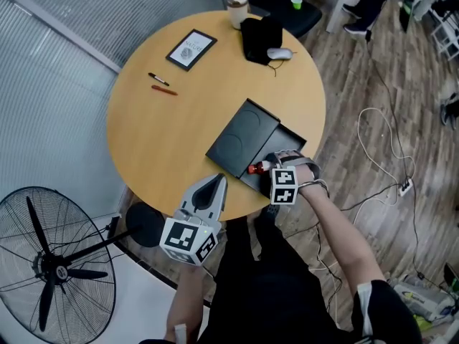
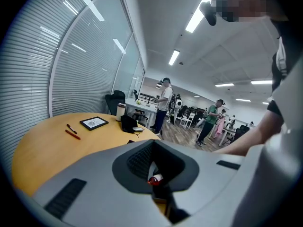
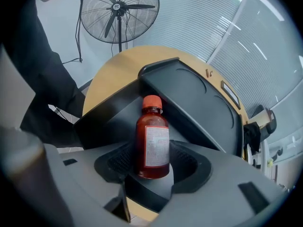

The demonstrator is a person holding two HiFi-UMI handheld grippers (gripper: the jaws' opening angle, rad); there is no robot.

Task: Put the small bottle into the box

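Your right hand-held gripper (image 3: 152,167) is clamped on the small bottle (image 3: 152,141) — red cap forward — at the open black box (image 1: 292,133) by the near edge of the tabletop (image 1: 165,127). Your left hand-held gripper (image 1: 213,186) hovers alongside — jaws together, empty.

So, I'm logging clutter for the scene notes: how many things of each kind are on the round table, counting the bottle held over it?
Pens: 2
Bottle: 1
Box with lid: 1
Tablet: 1
Cup: 1
Mouse: 1
Black pouch: 1
Total: 8
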